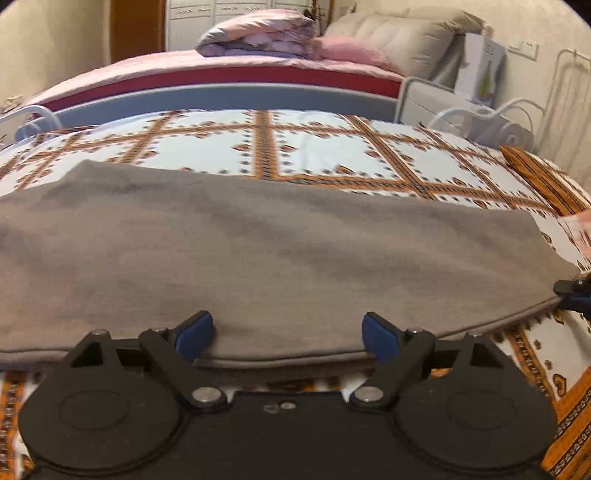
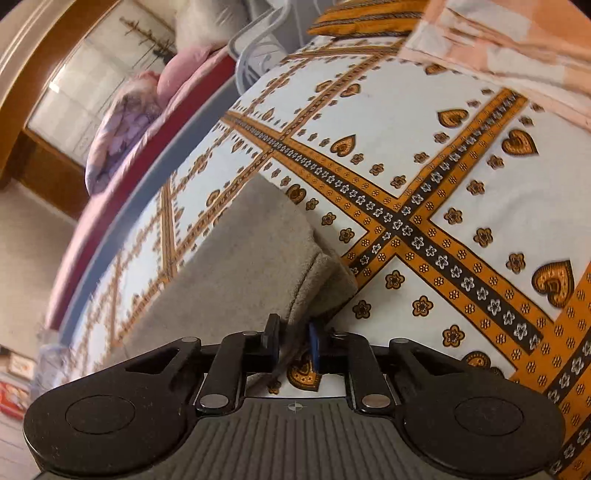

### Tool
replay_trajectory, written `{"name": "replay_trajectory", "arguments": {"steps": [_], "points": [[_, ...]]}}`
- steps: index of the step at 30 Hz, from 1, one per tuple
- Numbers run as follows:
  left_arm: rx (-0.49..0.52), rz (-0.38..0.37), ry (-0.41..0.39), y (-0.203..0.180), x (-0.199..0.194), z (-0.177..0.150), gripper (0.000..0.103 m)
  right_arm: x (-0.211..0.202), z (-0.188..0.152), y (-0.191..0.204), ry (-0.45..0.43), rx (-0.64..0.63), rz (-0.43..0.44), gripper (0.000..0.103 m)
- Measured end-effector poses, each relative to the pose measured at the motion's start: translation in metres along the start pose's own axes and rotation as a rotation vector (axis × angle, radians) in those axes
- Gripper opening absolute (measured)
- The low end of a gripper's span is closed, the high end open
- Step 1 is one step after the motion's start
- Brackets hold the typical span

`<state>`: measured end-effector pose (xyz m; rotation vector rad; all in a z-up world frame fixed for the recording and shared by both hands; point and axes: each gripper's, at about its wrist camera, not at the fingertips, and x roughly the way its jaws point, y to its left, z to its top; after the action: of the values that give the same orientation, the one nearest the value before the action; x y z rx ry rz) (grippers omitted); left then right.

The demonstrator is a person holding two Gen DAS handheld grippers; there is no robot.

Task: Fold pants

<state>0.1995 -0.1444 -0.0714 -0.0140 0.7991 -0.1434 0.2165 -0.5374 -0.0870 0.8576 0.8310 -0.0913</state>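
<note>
The grey knit pants (image 1: 258,258) are spread across the orange-patterned white bedsheet (image 1: 314,147). Their corner is pinched by the nearly closed right gripper (image 2: 293,343); nothing is held by the wide-open left gripper (image 1: 288,332).

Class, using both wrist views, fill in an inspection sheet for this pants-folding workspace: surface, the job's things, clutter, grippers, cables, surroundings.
Surface: bed covered by a patterned sheet, white with orange and black bands.
Job's things: grey pants lying flat across the sheet, near hem running along the bed's front edge.
Clutter: an orange patterned pillow at the far corner; peach striped fabric beside it.
Grippers: left gripper open, jaws wide over the pants' near hem, not pressing it. Right gripper shut on one end of the pants.
Cables: nothing seen.
Surroundings: second bed behind, with a rolled quilt and pink pillow; white metal bed frame.
</note>
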Motion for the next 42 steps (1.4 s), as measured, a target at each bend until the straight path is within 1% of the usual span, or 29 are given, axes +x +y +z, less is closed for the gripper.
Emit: {"name": "replay_trajectory", "arguments": {"steps": [1, 2, 3, 4, 8, 11, 13, 18, 19, 20, 21, 23, 24, 25, 26, 27, 30, 33, 35, 37, 39, 40, 41, 42], "points": [[0.009, -0.007, 0.018, -0.006, 0.005, -0.001, 0.084, -0.001, 0.0, -0.003, 0.005, 0.027, 0.009, 0.018], [0.027, -0.006, 0.034, -0.012, 0.011, -0.002, 0.09, -0.002, 0.0, -0.005, 0.007, 0.044, 0.016, 0.019], [0.059, 0.002, 0.035, -0.018, 0.014, -0.003, 0.093, -0.001, 0.001, -0.005, 0.009, 0.044, 0.016, 0.019], [0.068, 0.003, 0.038, -0.02, 0.015, -0.005, 0.095, 0.0, 0.001, -0.006, 0.012, 0.043, 0.012, 0.019], [0.07, -0.005, 0.051, -0.018, 0.017, -0.004, 0.096, 0.002, 0.002, -0.005, 0.012, 0.041, 0.012, 0.019], [0.075, -0.005, 0.044, -0.019, 0.015, -0.006, 0.097, -0.001, 0.002, -0.012, 0.015, 0.097, 0.032, 0.02], [0.075, -0.003, 0.04, -0.02, 0.016, -0.007, 0.097, -0.006, -0.001, -0.018, 0.03, 0.166, 0.057, 0.021], [0.078, 0.005, 0.036, -0.021, 0.017, -0.008, 0.097, 0.0, -0.001, -0.022, 0.026, 0.201, 0.073, 0.021], [0.08, 0.01, 0.035, -0.022, 0.017, -0.008, 0.097, 0.001, 0.001, -0.02, 0.021, 0.182, 0.065, 0.021], [0.083, 0.016, 0.035, -0.023, 0.017, -0.008, 0.097, 0.002, 0.002, -0.015, 0.018, 0.15, 0.053, 0.014], [0.091, 0.02, 0.035, -0.024, 0.018, -0.009, 0.097, 0.002, 0.002, -0.007, 0.008, 0.089, 0.025, 0.01], [0.12, 0.01, 0.03, -0.024, 0.018, -0.009, 0.097, -0.005, 0.002, 0.014, -0.037, -0.023, 0.005, 0.009], [0.116, -0.013, 0.023, -0.018, 0.016, -0.007, 0.096, -0.011, 0.0, 0.028, -0.073, -0.087, 0.011, 0.009], [0.101, -0.035, 0.015, -0.008, 0.013, -0.003, 0.084, -0.018, -0.003, 0.043, -0.106, -0.155, 0.012, 0.009], [0.085, -0.028, 0.004, 0.006, 0.008, 0.0, 0.066, -0.025, -0.008, 0.059, -0.135, -0.223, 0.013, 0.009], [0.073, -0.013, -0.006, 0.022, 0.003, 0.004, 0.064, -0.03, -0.015, 0.074, -0.159, -0.281, 0.023, 0.009], [0.027, 0.034, -0.062, 0.095, -0.021, 0.012, 0.064, -0.035, -0.042, 0.119, -0.196, -0.419, 0.044, 0.009], [-0.017, 0.115, -0.062, 0.18, -0.046, 0.013, 0.064, -0.027, -0.078, 0.173, -0.207, -0.537, 0.126, 0.009], [-0.059, 0.156, -0.059, 0.225, -0.064, 0.008, 0.064, -0.011, -0.105, 0.21, -0.185, -0.594, 0.185, 0.009], [-0.108, 0.188, -0.07, 0.26, -0.079, 0.0, 0.064, 0.01, -0.138, 0.249, -0.137, -0.647, 0.252, 0.009], [-0.163, 0.203, -0.063, 0.282, -0.089, -0.006, 0.064, 0.03, -0.173, 0.283, -0.081, -0.717, 0.306, 0.009], [-0.182, 0.209, -0.06, 0.289, -0.092, -0.007, 0.065, 0.043, -0.194, 0.299, -0.037, -0.755, 0.327, 0.009], [-0.189, 0.219, -0.06, 0.293, -0.093, -0.008, 0.067, 0.054, -0.212, 0.309, 0.009, -0.786, 0.346, 0.011], [-0.194, 0.223, -0.058, 0.296, -0.095, -0.009, 0.069, 0.065, -0.236, 0.318, 0.068, -0.831, 0.382, 0.015]]}}
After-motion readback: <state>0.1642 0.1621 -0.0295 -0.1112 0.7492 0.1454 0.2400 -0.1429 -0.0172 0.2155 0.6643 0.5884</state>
